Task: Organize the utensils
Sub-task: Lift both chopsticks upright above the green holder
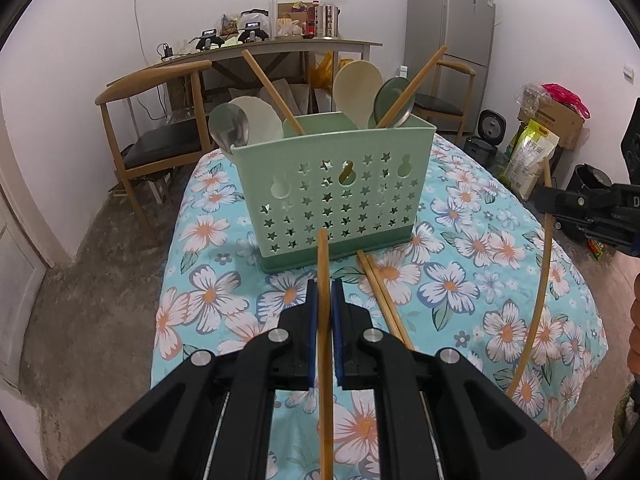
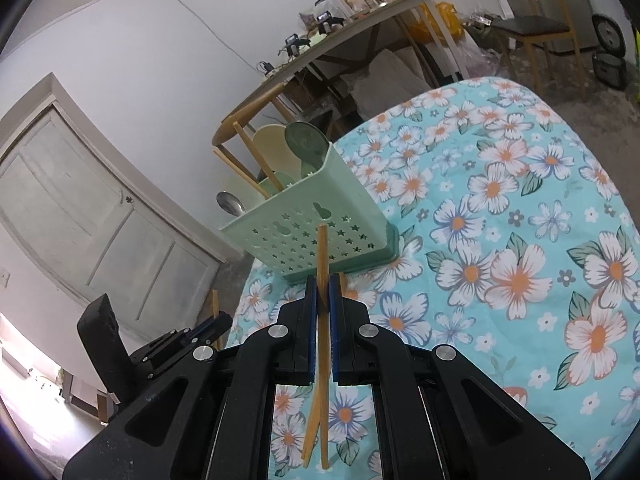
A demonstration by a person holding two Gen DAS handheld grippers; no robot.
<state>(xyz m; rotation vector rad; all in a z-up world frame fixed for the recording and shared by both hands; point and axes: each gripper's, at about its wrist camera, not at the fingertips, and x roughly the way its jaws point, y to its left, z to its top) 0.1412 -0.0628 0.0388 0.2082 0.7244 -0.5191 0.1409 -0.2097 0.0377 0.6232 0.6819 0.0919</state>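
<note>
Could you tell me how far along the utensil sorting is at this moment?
Mostly done: spoons and two chopsticks already stand in the green caddy. In hand: the left tongs are shut on one chopstick; the right tongs seem to hold two. Left: a pair of chopsticks on the floral cloth by the caddy's base.

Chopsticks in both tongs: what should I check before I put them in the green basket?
1. Left tongs shut on left chopstick: ok.
2. Right tongs shut on right chopsticks: ok, apparently two.
3. Basket upright on cloth: ok.
4. Free room inside basket: cannot tell.
5. All chopsticks collected: not ok, loose pair lies before basket.
</note>
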